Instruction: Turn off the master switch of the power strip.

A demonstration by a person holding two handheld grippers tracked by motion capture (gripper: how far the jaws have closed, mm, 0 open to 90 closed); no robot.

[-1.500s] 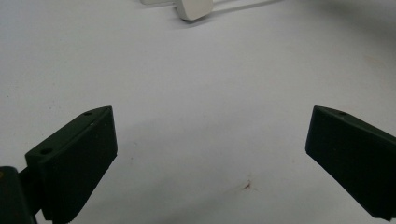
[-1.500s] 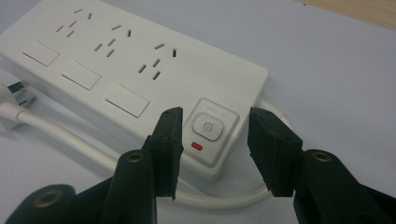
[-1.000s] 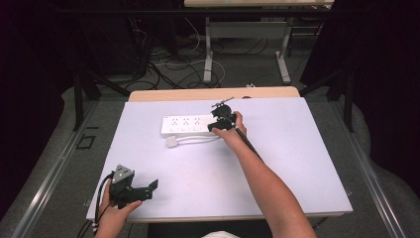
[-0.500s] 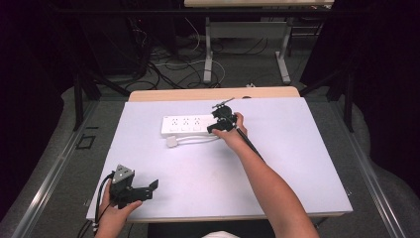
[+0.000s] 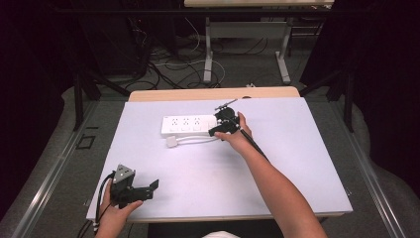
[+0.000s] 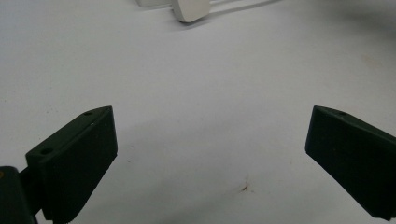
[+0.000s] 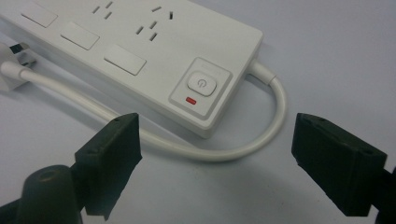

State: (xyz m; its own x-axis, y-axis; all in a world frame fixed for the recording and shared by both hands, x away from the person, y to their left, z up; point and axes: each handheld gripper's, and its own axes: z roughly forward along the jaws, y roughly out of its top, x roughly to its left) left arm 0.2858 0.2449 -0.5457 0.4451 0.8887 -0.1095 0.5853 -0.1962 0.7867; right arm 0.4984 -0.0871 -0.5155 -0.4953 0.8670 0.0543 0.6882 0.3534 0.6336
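A white power strip [image 5: 188, 125] lies across the far middle of the white table [image 5: 297, 163]. Its short cable [image 5: 198, 140] loops from the right end back to a plug [image 5: 172, 142] in front of it. My right gripper [image 5: 218, 130] hovers at the strip's right end, and its jaws have just been opening. In the right gripper view the power button [image 7: 201, 83] and the cable loop [image 7: 224, 151] lie beyond the open right gripper [image 7: 217, 149], with nothing pressed between the pads. My left gripper [image 5: 153, 186] rests open at the near left edge; in its own view the left gripper [image 6: 210, 144] faces bare table, with the plug [image 6: 191, 10] far ahead.
A wooden tabletop strip [image 5: 213, 93] borders the far edge of the white table. Beyond it, cables [image 5: 168, 64] lie on the floor around the metal legs [image 5: 208, 54] of another table. Dark curtains close in on both sides.
The right gripper has shifted only slightly at the strip's right end. The left hand and gripper have stayed where they were.
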